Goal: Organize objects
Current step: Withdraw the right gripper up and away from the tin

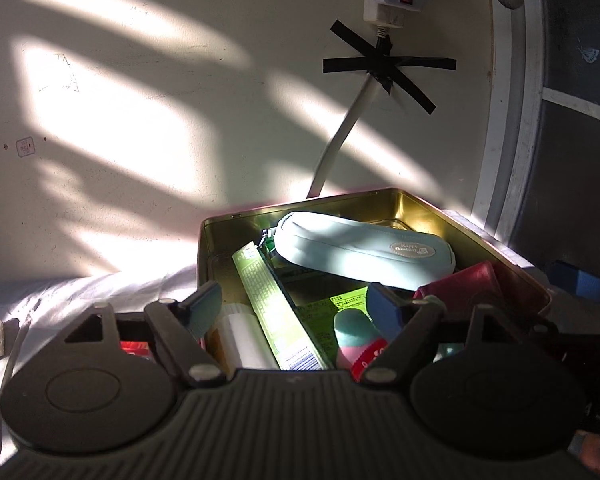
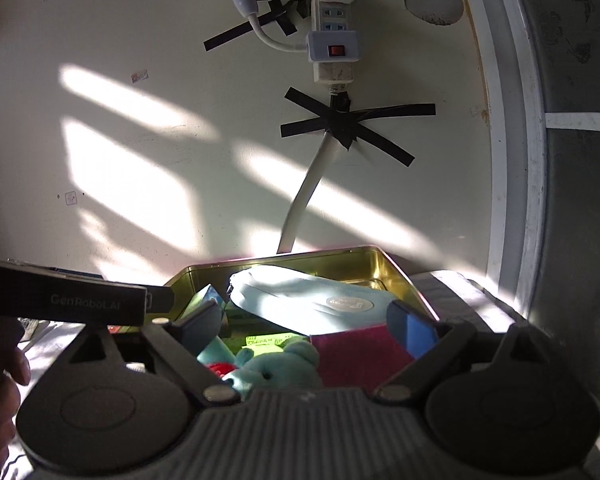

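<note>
Gold tin (image 1: pixel 428 208), at twelve o'clock of both empty, spread-jawed claws, left gripper (image 1: pixel 296 300) and right gripper (image 2: pixel 312 320), holding the light-blue pencil pouch (image 1: pixel 364 252), green carton (image 1: pixel 272 300), teal plush (image 2: pixel 276 364), apparently gathered for storage.

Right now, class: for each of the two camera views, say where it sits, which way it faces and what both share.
Left wrist: on the left gripper, jaws open, facing the gold metal tin and sunlit wall; a fingertip shows bottom right.
Right wrist: on the right gripper, jaws open, facing the same tin from farther right; a hand shows.
Shared: tin, pale blue zip pouch, taped white cable.
</note>
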`<state>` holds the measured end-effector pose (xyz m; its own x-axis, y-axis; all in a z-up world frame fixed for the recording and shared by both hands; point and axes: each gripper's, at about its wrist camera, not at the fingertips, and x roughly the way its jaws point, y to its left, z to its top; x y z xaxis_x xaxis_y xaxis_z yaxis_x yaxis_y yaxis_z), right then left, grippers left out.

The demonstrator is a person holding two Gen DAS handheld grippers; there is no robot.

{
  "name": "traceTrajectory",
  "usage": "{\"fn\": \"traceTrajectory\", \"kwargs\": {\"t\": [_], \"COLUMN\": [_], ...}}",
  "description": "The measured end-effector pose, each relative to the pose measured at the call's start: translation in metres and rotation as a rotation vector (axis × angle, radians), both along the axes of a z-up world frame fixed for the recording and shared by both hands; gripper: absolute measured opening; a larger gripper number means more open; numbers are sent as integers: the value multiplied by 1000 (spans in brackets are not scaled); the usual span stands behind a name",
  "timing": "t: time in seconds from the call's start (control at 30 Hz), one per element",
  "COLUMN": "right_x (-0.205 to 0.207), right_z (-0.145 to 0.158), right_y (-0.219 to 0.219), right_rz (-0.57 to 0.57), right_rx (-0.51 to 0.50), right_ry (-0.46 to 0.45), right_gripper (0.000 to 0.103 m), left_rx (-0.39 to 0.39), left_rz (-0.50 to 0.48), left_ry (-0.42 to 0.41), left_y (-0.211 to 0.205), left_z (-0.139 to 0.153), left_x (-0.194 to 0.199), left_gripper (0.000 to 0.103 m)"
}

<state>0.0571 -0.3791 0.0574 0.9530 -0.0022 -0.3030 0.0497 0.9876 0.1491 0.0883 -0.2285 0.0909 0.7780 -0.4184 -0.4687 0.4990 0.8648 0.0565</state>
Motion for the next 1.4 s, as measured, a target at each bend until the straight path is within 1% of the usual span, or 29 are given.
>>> {"fn": "traceTrajectory", "kwargs": {"t": [0.03, 0.13, 0.2, 0.27, 0.37, 0.43, 0.47, 0.5, 0.53, 0.57, 0.6, 0.67, 0.7, 0.73, 0.83, 0.93, 1.07, 1.4], "right_x": [-9, -33, -45, -54, -59, -59, -58, -59, -60, -59, -56, -50, -49, -48, -42, -41, -38, -38], "right_z": [-2, -12, -21, -33, -53, -62, -66, -65, -64, -65, -68, -72, -73, -74, -79, -80, -80, -80], "right_y": [3, 16, 25, 37, 63, 79, 91, 99, 106, 112, 118, 131, 137, 142, 152, 157, 166, 168], "right_rz": [-14, -31, -30, -4, 63, 114, 134, 143, 160, 183, 213, 277, 293, 309, 352, 352, 359, 363], "right_rx": [26, 72, 104, 125, 89, 55, 16, -24, -35, -34, -27, -47, -62, -76, -102, -124, -174, -180], "right_ry": [-14, -23, -9, 34, 102, 135, 151, 140, 131, 145, 173, 229, 242, 256, 311, 318, 322, 322], "right_gripper": [99, 102, 103, 103, 103, 103, 103, 103, 103, 103, 103, 102, 102, 102, 94, 95, 95, 95], "left_rx": [-1, -9, -5, -5, 20, 43, 49, 50, 42, 1, -34, -23, -28, -35, -31, -54, -41, -50], "left_rz": [0, 9, 18, 29, 69, 118, 151, 179, 203, 216, 225, 258, 256, 248, 223, 214, 212, 213], "left_ry": [-1, -2, 2, 12, 33, 69, 98, 123, 158, 204, 212, 207, 208, 211, 219, 225, 222, 222], "left_y": [4, 24, 37, 59, 86, 104, 115, 124, 132, 143, 152, 158, 159, 160, 159, 162, 160, 162], "left_z": [-1, -10, -19, -34, -57, -74, -84, -90, -94, -94, -93, -94, -93, -94, -96, -97, -97, -97], "left_x": [-5, -22, -33, -42, -45, -40, -37, -33, -28, -22, -18, -13, -13, -12, -12, -13, -13, -13], "left_gripper": [81, 81, 83, 85, 86, 86, 86, 86, 85, 85, 86, 86, 88, 92, 97, 99, 99, 100]}}
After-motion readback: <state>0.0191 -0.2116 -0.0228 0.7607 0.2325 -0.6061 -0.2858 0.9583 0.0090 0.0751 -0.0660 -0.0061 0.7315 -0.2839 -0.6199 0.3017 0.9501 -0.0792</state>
